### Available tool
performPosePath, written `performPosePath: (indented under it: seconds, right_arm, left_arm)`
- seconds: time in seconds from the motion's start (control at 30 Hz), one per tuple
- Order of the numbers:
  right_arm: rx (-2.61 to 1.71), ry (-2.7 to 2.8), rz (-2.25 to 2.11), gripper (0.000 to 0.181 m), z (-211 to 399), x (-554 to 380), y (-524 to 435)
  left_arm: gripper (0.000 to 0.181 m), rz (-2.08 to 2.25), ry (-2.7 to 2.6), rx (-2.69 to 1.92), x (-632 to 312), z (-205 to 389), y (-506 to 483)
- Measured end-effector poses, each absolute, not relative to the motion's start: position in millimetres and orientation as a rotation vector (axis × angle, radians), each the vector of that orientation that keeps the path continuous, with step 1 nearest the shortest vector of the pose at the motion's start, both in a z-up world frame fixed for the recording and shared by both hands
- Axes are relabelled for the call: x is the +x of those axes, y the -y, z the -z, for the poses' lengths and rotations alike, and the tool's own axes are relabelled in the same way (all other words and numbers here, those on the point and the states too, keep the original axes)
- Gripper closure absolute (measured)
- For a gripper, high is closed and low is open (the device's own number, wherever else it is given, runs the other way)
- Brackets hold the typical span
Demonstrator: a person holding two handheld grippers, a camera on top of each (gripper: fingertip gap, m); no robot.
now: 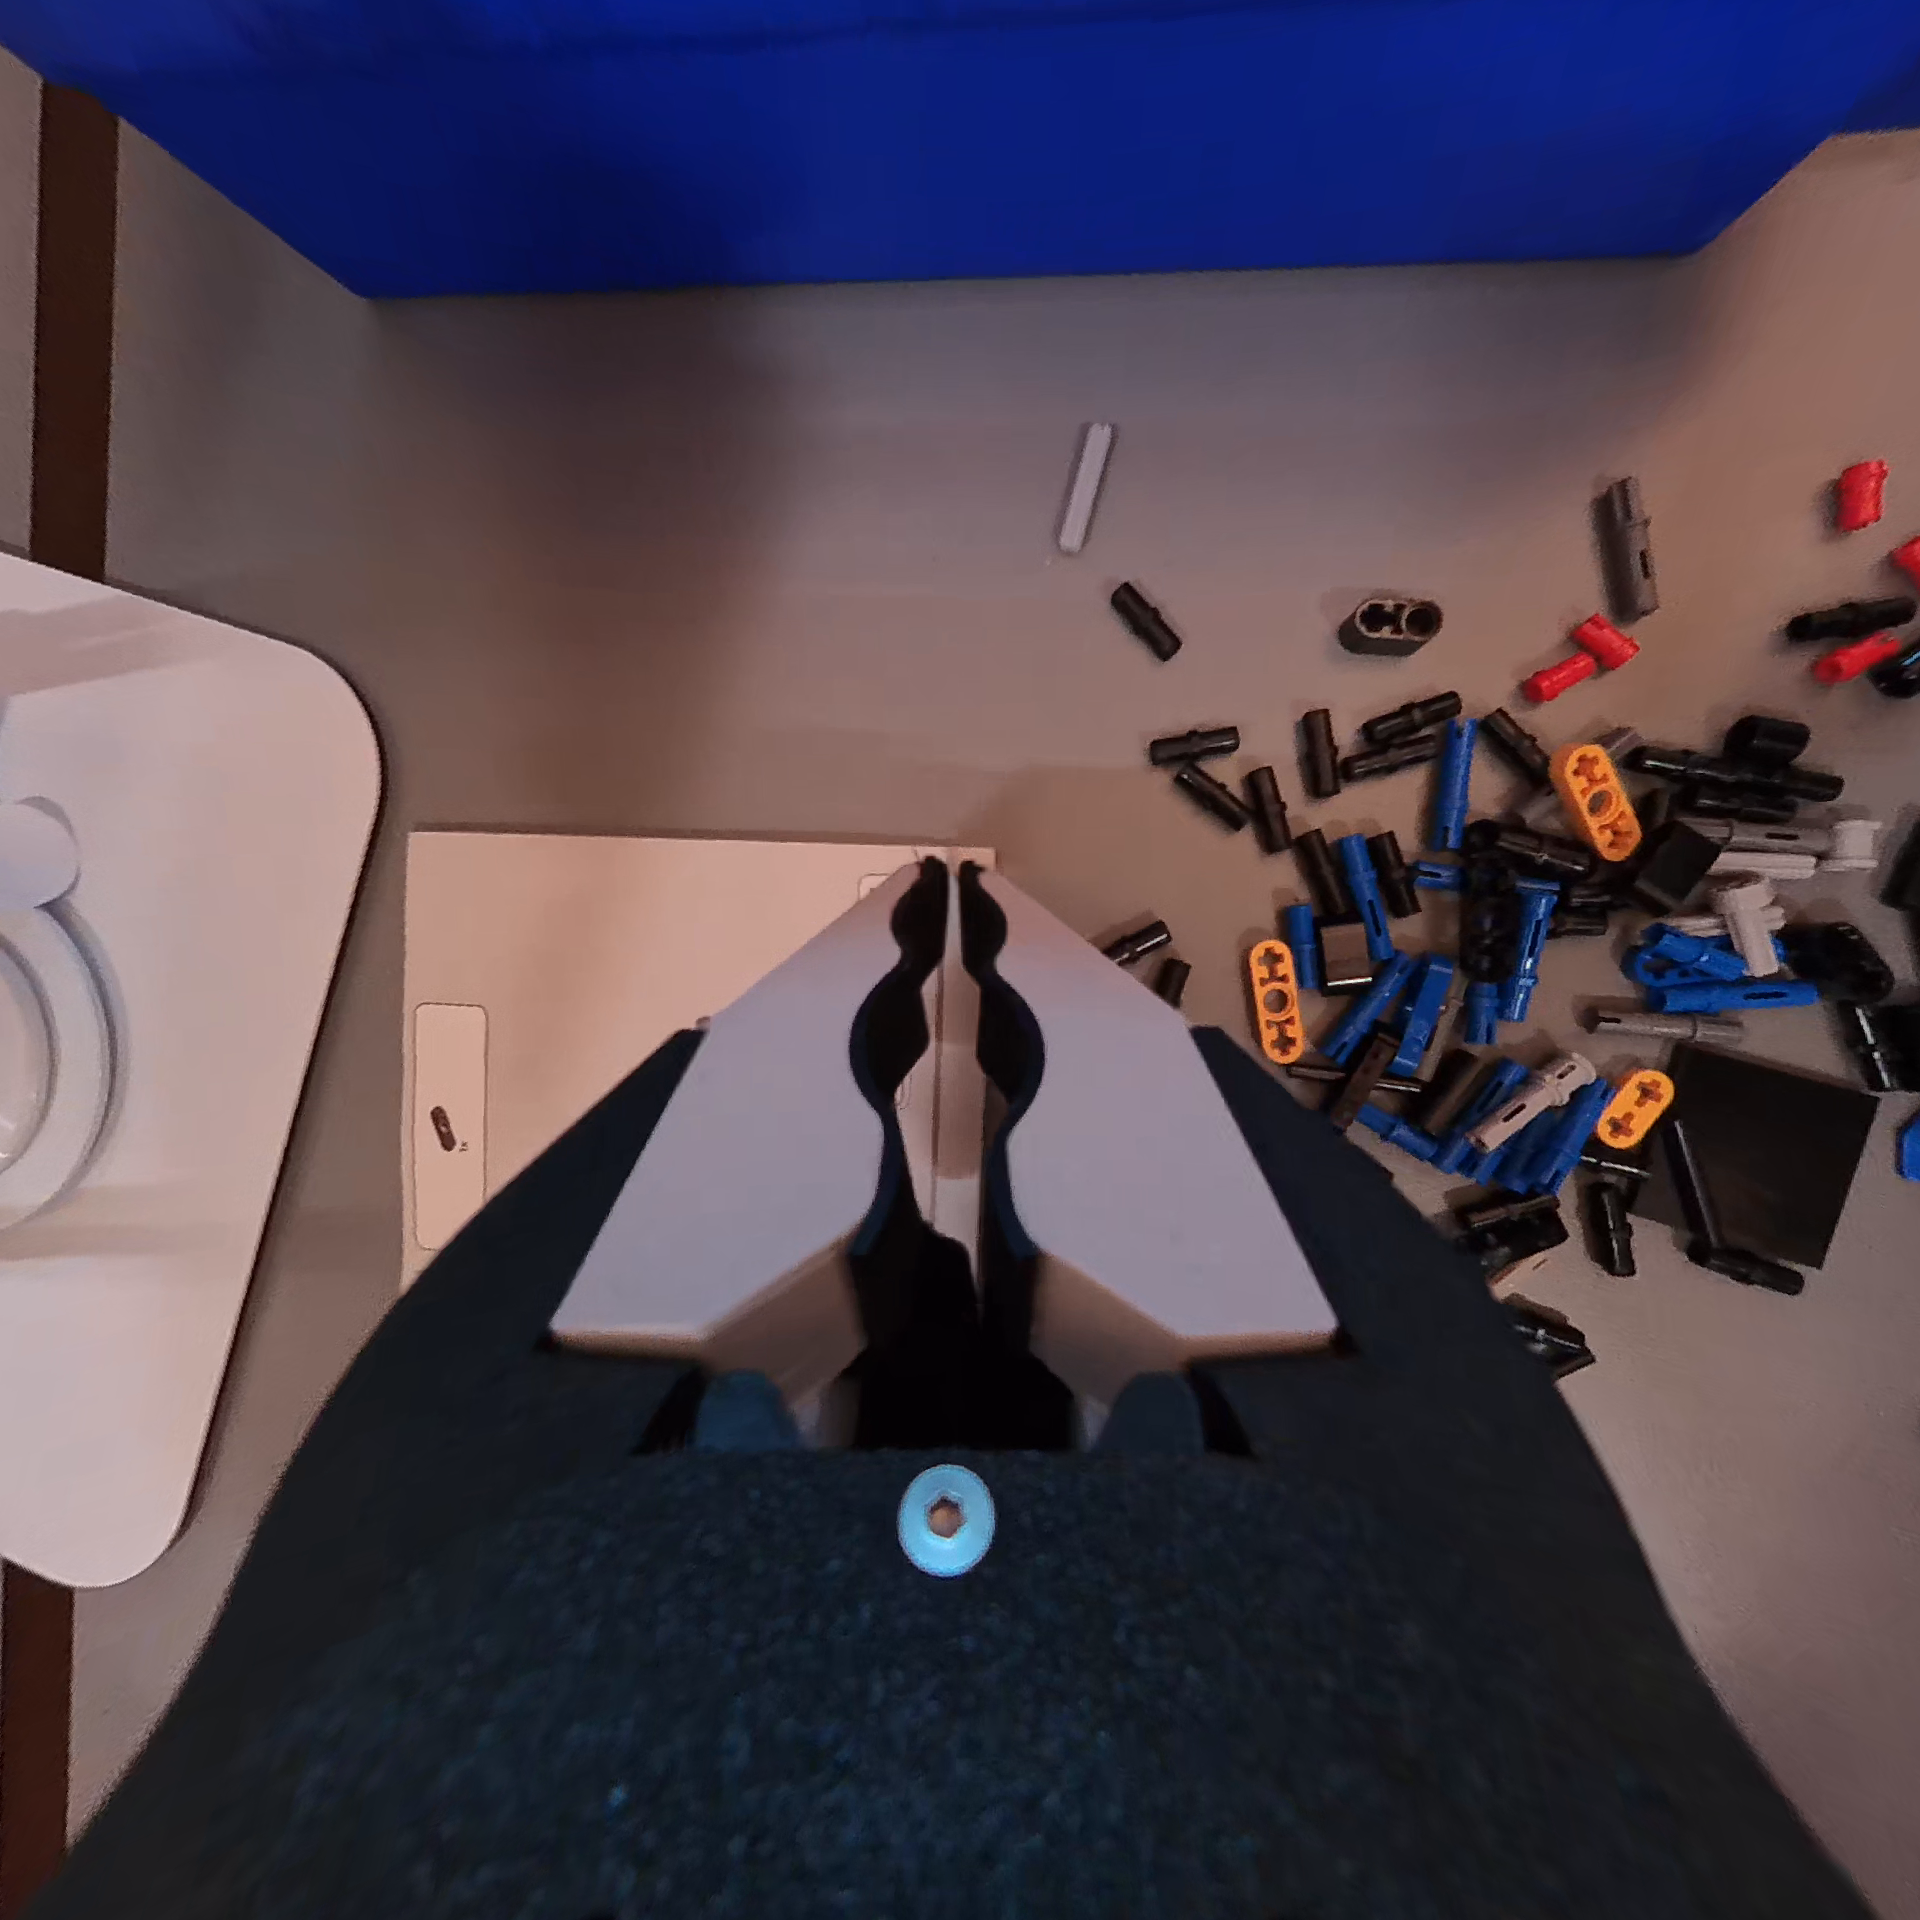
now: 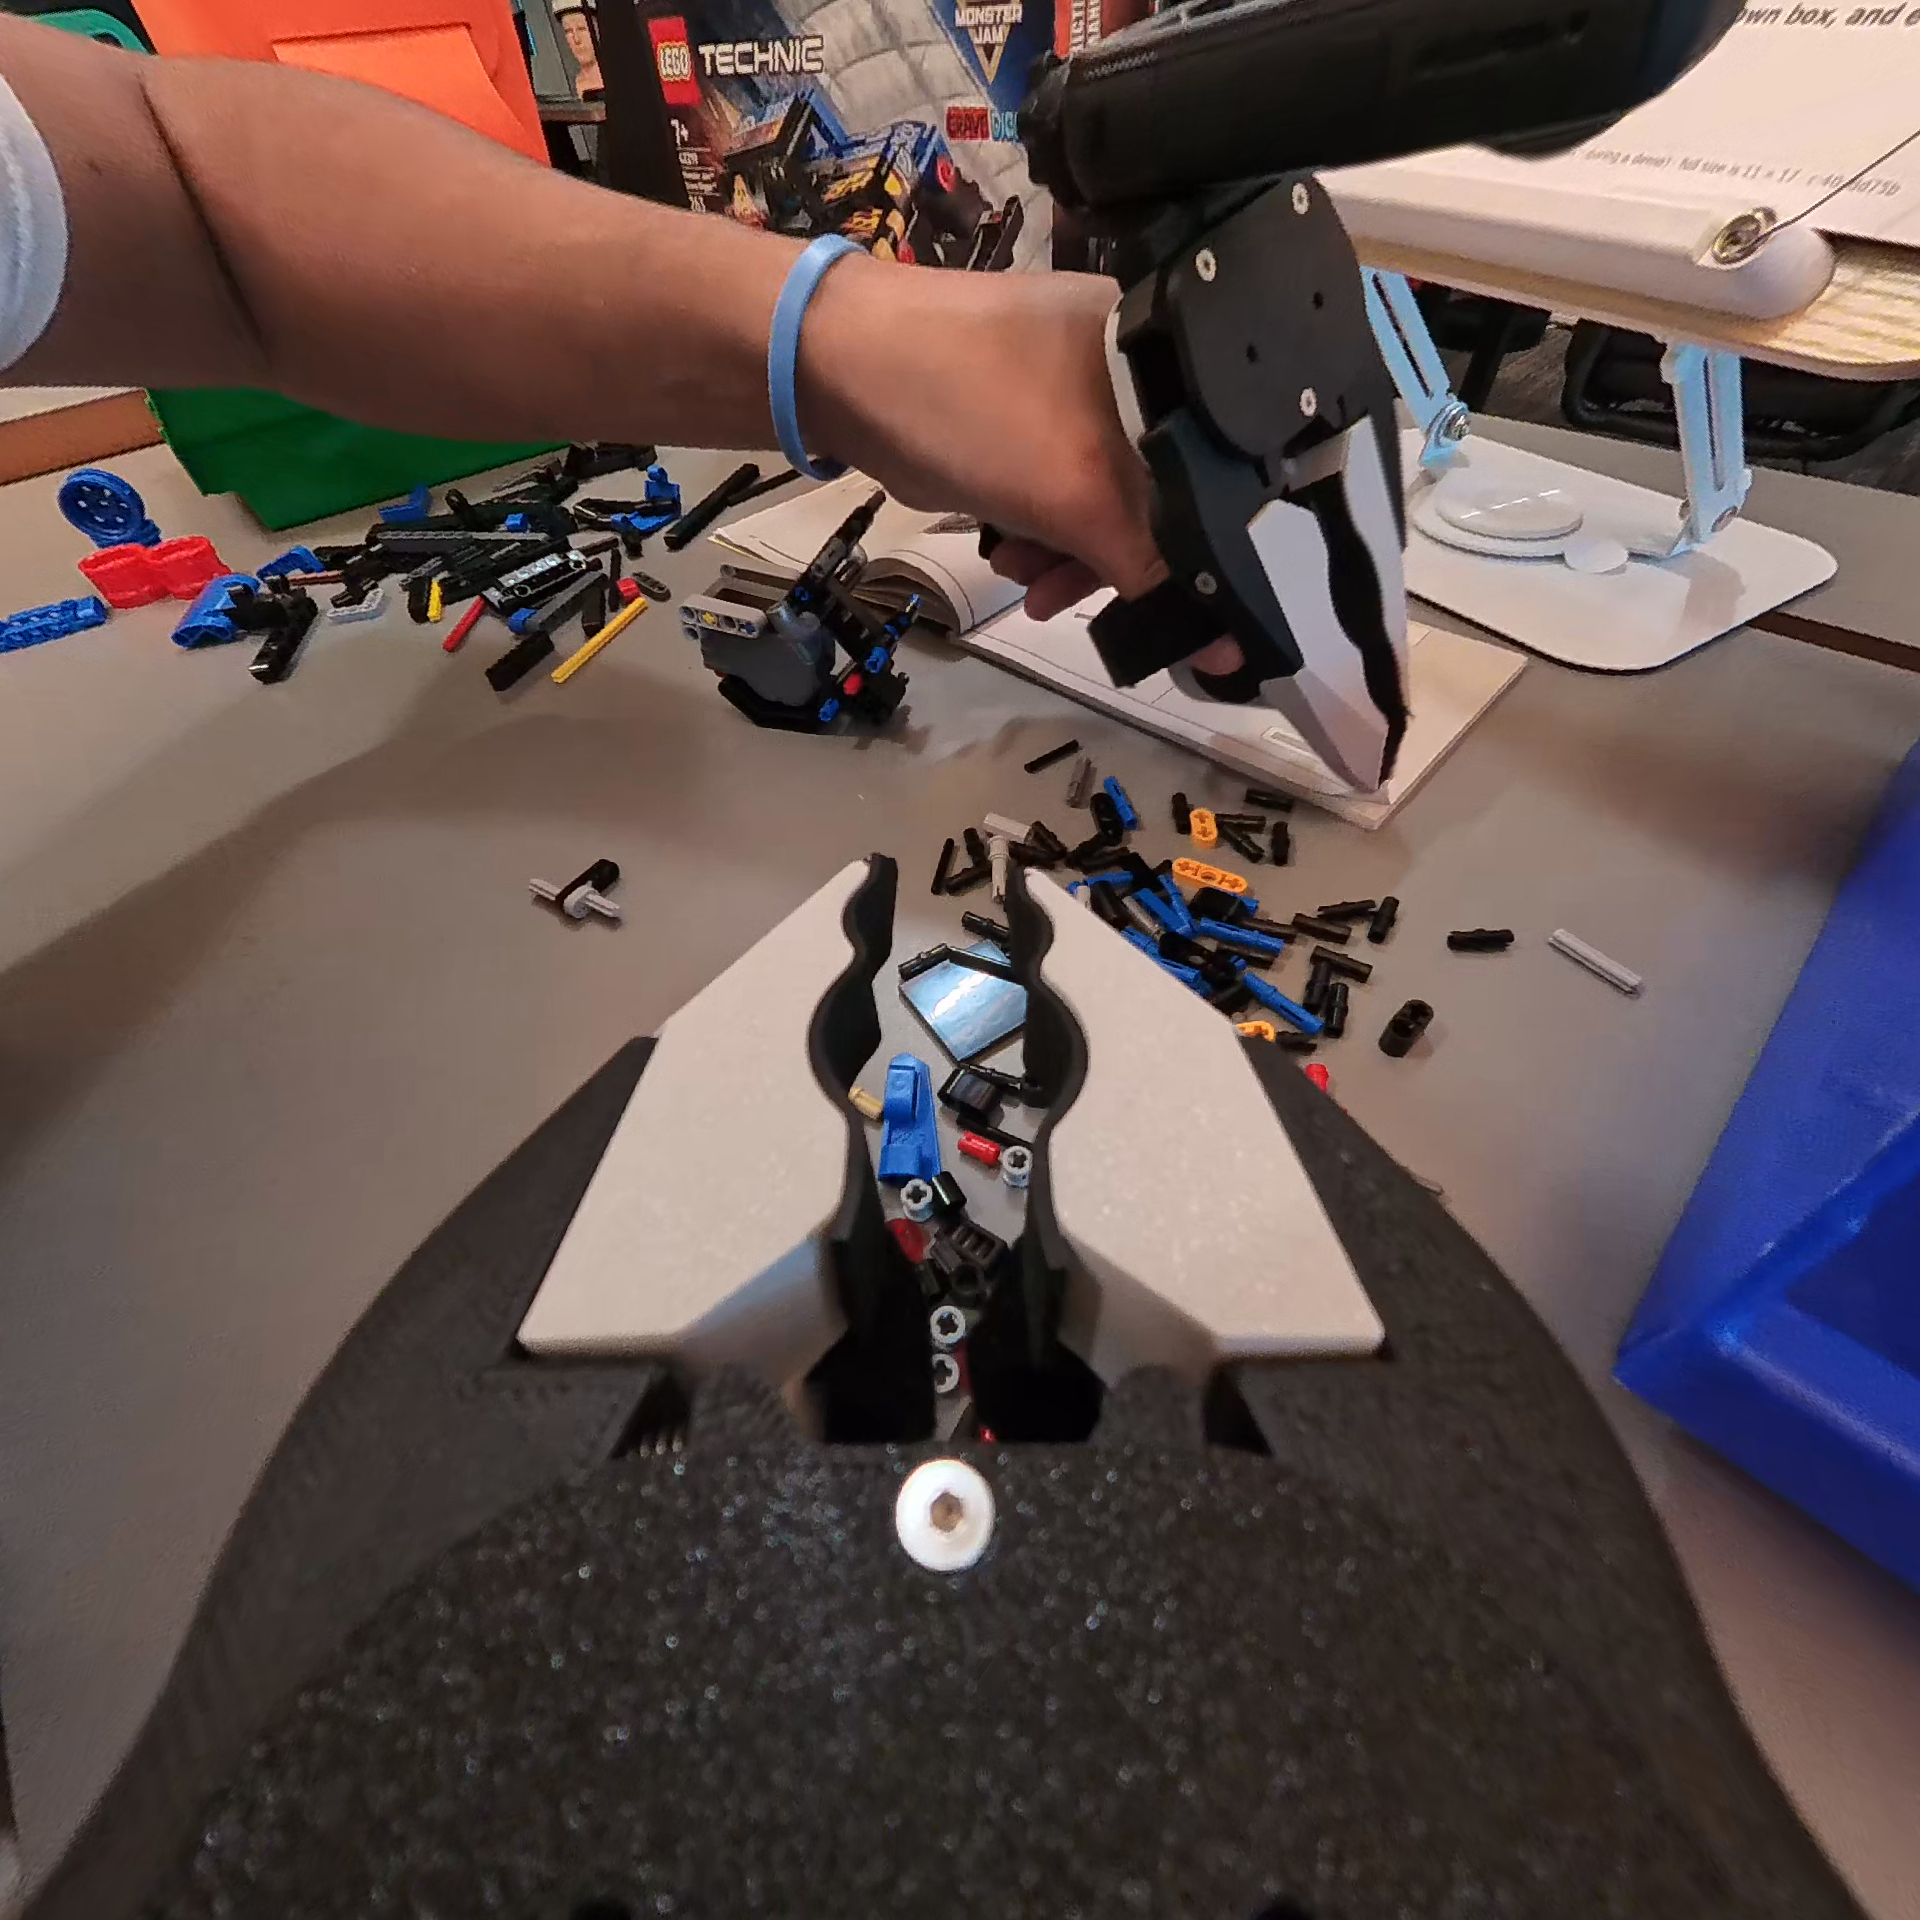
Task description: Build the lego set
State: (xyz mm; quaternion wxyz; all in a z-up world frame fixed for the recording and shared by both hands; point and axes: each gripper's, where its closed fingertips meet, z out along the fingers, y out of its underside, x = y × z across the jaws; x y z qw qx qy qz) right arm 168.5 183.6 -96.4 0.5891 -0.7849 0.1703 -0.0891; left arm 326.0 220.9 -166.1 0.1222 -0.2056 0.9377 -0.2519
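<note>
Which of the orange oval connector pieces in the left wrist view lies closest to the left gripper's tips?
The orange connector on the pile's left edge, standing roughly vertical in view. The other two sit deeper in the pile, farther from the left gripper.

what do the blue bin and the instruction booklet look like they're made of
Blue bin: looks like moulded plastic, with an even saturated colour, thick rounded rim and a soft sheen.
Instruction booklet: looks like printed paper, with thin white pages fanned open at the spine; whether matte or glossy is hard to tell.
</note>
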Motion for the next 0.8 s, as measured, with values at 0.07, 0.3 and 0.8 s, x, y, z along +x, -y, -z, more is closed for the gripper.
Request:
performPosePath:
  seconds: [0.07, 0.3, 0.8]
  right_arm:
    - [-1.827, -0.394, 0.208, 0.16, 96.1, 168.2, -183.8]
    - [-1.836, -0.391, 0.215, 0.161, 97.7, 168.3, -184.1]
    - [-1.854, -0.385, 0.227, 0.161, 100.9, 168.6, -184.8]
  left_arm:
    - [0.181, 0.731, -2.727, -0.597, 327.0, 166.1, -221.9]
    - [0.181, 0.764, -2.757, -0.649, 325.5, 163.2, -225.6]
    - [0.166, 0.891, -2.767, -0.677, 322.5, 164.0, -218.0]
